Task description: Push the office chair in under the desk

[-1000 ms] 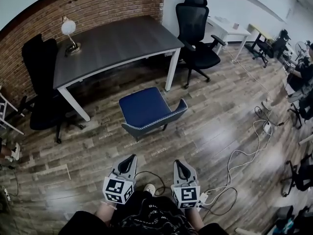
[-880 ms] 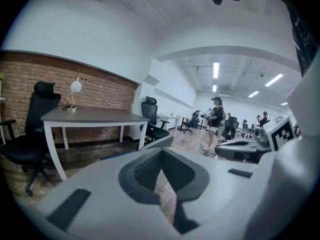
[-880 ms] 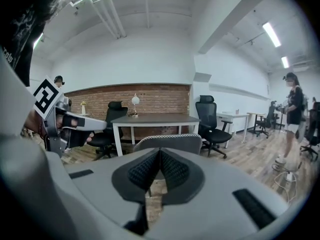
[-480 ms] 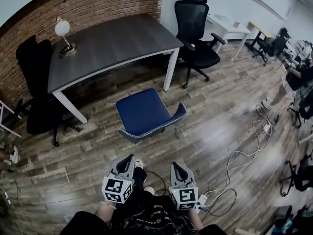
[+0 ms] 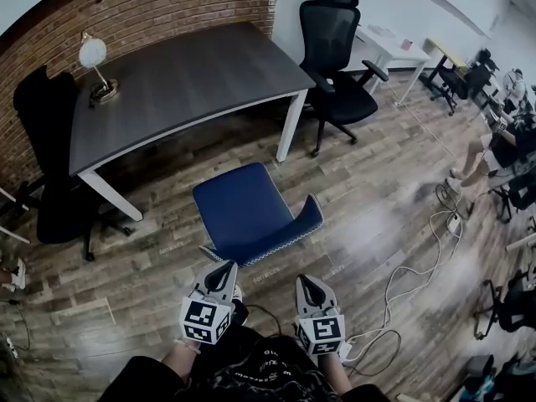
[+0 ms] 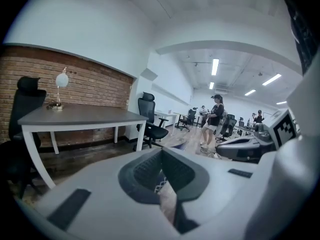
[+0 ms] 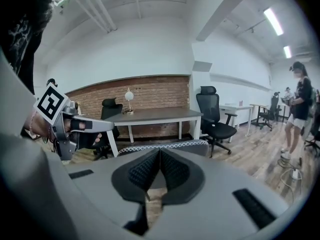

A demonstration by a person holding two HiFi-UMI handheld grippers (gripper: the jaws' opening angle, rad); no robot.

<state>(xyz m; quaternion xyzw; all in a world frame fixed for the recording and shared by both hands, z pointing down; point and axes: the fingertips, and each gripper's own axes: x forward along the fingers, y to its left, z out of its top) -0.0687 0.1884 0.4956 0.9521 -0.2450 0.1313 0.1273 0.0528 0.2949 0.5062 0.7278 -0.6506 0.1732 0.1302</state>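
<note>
The person stands just behind the chair, so the step in hand looks like the approach before the push; nothing touches the chair yet. Nearest, the left gripper (image 5: 224, 270) and the right gripper (image 5: 306, 285) are held side by side, each with its ribbed dark pads pressed together on nothing. Just beyond their tips stands the blue chair (image 5: 244, 208). It has a smooth cushioned seat wrapped by a low, curved grey back with a white patterned trim along the rim (the part closest to the tips). It stands on the wood-plank floor (image 5: 360, 224), out in front of the desk and not under it. The next move likely calls for setting both closed tips against that back rim and pushing evenly toward the gap between the white legs of the desk (image 5: 184, 78), whose flat, dark, matte top stands before a brick wall (image 5: 167, 7).
</note>
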